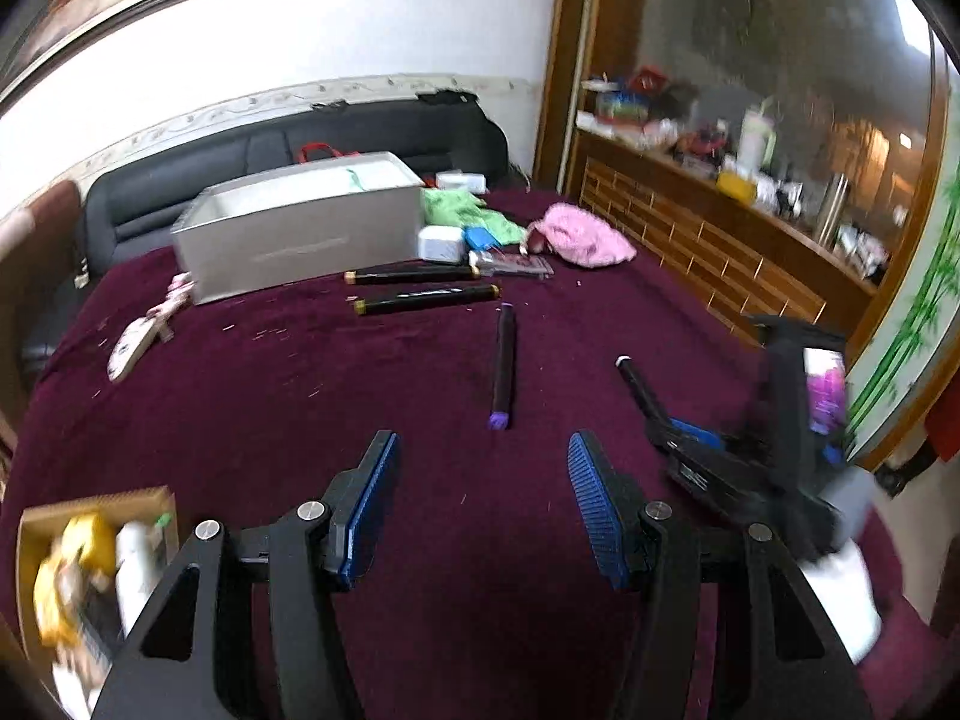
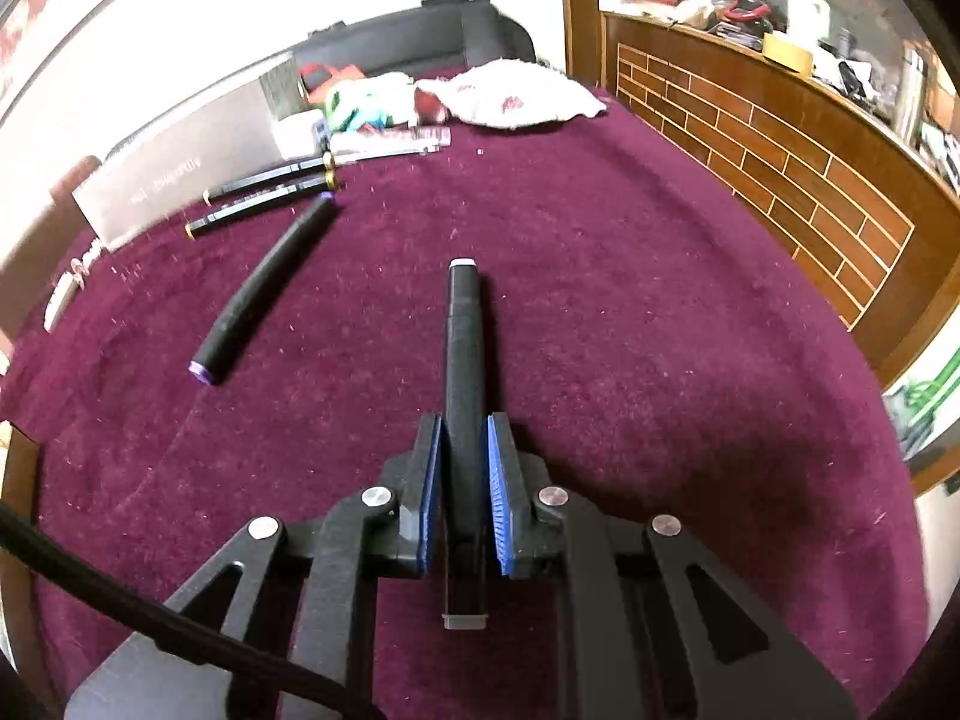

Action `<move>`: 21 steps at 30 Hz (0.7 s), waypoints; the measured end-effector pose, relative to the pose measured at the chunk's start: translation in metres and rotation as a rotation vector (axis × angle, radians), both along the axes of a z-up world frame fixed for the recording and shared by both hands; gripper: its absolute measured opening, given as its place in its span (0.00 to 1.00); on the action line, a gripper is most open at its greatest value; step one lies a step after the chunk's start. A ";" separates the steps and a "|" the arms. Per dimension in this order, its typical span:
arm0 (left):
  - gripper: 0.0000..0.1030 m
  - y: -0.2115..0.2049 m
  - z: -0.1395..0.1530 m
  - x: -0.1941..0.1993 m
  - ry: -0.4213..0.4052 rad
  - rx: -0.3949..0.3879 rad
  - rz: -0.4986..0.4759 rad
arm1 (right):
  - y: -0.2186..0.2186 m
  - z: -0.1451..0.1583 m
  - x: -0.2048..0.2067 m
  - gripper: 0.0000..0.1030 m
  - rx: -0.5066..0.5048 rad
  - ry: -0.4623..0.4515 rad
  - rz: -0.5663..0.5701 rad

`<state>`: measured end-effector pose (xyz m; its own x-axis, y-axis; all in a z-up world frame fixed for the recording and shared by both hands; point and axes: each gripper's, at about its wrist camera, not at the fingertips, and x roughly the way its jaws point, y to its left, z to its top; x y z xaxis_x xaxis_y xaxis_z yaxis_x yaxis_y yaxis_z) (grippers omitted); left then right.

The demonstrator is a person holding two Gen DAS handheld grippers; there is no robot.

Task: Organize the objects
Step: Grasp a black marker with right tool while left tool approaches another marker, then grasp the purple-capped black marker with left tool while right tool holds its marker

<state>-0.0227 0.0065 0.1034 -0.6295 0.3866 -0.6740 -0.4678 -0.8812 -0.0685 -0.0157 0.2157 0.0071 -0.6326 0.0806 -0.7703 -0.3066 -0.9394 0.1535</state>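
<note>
Several black markers lie on a maroon cloth (image 1: pixel 300 396). My right gripper (image 2: pixel 463 426) is shut on a white-capped marker (image 2: pixel 462 324), which sticks out forward between the blue pads; the same marker (image 1: pixel 637 387) and gripper (image 1: pixel 690 438) show at the right of the left wrist view. A purple-capped marker (image 1: pixel 503 366) (image 2: pixel 264 291) lies loose ahead. Two gold-ended markers (image 1: pixel 426 299) (image 2: pixel 264 204) lie side by side by a grey box (image 1: pixel 300 240). My left gripper (image 1: pixel 483 468) is open over bare cloth, with nothing between its fingers.
A small cardboard box (image 1: pixel 90 546) of yellow and white items sits at the lower left. Pink cloth (image 1: pixel 585 237), green cloth (image 1: pixel 462 210) and small white and blue packs (image 1: pixel 456 240) crowd the far side. A wooden counter (image 2: pixel 780 138) runs along the right.
</note>
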 end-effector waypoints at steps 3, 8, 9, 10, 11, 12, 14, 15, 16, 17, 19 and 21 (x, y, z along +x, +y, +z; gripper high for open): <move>0.50 0.029 -0.019 -0.027 -0.016 -0.049 -0.004 | 0.009 -0.001 0.002 0.12 -0.072 0.025 0.003; 0.50 0.062 -0.049 -0.063 -0.027 -0.138 0.020 | 0.011 -0.003 0.003 0.12 -0.112 0.036 0.005; 0.50 0.067 -0.053 -0.070 -0.027 -0.154 0.022 | 0.011 -0.003 0.004 0.12 -0.113 0.035 0.005; 0.50 0.074 -0.057 -0.076 -0.024 -0.174 0.022 | 0.011 -0.003 0.004 0.12 -0.113 0.033 0.006; 0.50 0.082 -0.061 -0.081 -0.016 -0.195 0.017 | 0.011 -0.003 0.004 0.12 -0.116 0.032 0.007; 0.50 0.088 -0.063 -0.085 -0.009 -0.212 0.012 | 0.012 -0.003 0.004 0.12 -0.122 0.032 0.006; 0.50 0.102 -0.068 -0.093 0.014 -0.255 0.007 | 0.013 -0.004 0.006 0.12 -0.137 0.033 0.003; 0.50 0.109 -0.071 -0.097 0.018 -0.271 0.000 | 0.014 -0.004 0.006 0.12 -0.146 0.033 0.001; 0.50 0.117 -0.076 -0.100 0.018 -0.294 -0.011 | 0.015 -0.004 0.007 0.12 -0.153 0.034 0.000; 0.50 0.124 -0.081 -0.102 0.018 -0.324 -0.022 | 0.016 -0.004 0.007 0.12 -0.158 0.034 -0.001; 0.51 0.132 -0.091 -0.104 0.012 -0.375 -0.036 | 0.016 -0.004 0.007 0.13 -0.164 0.034 -0.003; 0.53 0.132 -0.091 -0.104 0.029 -0.367 -0.035 | 0.015 -0.004 0.007 0.12 -0.166 0.034 -0.005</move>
<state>-0.1269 0.1383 0.0121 -0.6412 0.1445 -0.7537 -0.4953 -0.8281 0.2626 -0.0082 0.2309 0.0035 -0.6587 -0.0426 -0.7512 -0.3034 -0.8986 0.3169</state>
